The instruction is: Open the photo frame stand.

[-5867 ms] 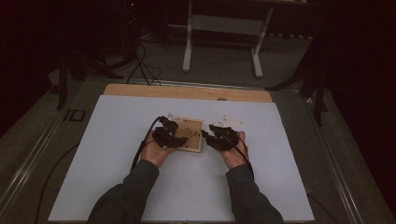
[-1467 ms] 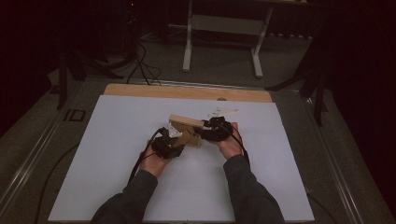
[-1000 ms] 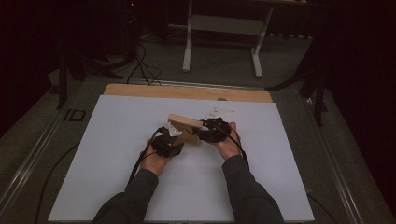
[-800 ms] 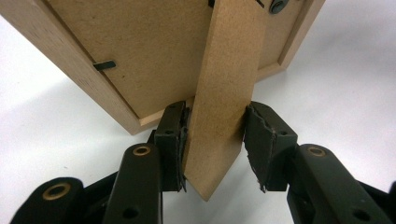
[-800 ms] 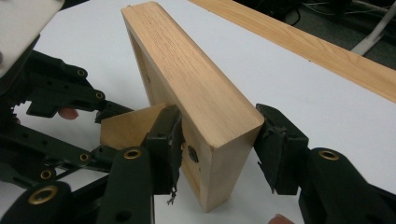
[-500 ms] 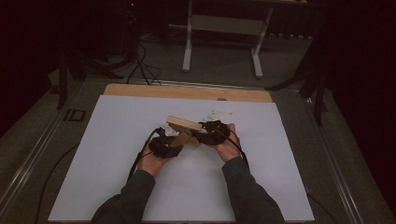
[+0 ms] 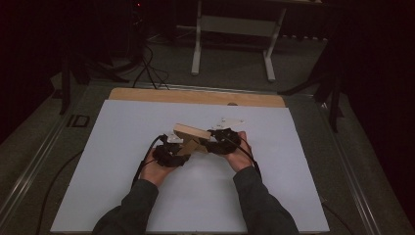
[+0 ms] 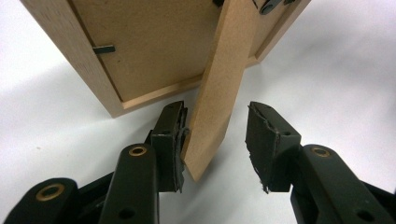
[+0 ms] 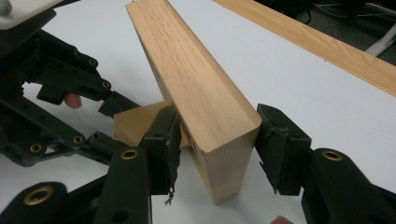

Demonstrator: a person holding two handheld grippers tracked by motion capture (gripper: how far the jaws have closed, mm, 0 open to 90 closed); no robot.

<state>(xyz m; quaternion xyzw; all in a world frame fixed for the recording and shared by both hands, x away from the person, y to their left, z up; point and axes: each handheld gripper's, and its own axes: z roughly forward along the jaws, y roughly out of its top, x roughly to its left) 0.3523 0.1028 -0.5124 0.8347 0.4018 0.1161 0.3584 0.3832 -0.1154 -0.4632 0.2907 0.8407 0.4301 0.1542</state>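
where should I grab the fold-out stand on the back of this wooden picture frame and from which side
Probably at the stand's free lower tip, gripping across its thin faces. It is a flat strip swung out from the frame's back, so its two broad faces are open. Come from below the tip, as the left gripper does now, jaws either side of it.

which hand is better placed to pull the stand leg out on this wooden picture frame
Left, probably. The left hand-held gripper already has the stand leg between its jaws, while the right hand-held gripper straddles the frame edge.
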